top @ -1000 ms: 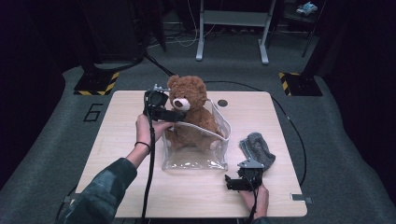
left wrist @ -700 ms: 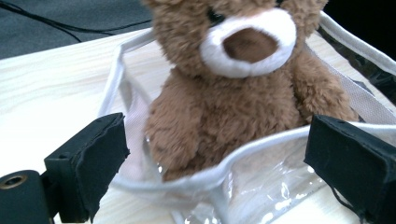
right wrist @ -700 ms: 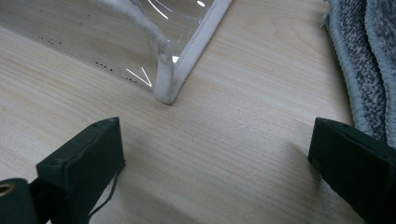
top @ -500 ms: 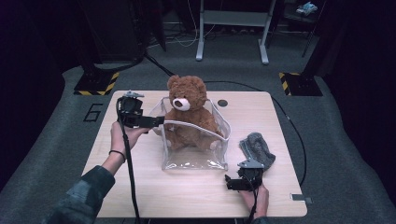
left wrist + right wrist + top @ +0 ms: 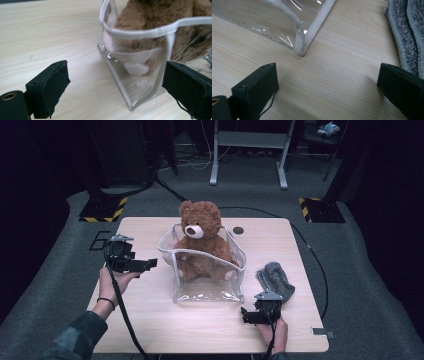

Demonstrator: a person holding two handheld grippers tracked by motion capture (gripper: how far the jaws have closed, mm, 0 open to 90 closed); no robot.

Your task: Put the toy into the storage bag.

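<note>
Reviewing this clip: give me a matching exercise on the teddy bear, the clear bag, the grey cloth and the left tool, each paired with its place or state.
Things:
1. teddy bear
2. clear bag
3. grey cloth
4. left tool

Places or states:
A. lies flat on the table, to the right of the bag
B. open, held off to the left of the bag
C. sits inside the bag, head above the rim
D. stands on the table, top open

Pairs: 1-C, 2-D, 3-A, 4-B
</note>
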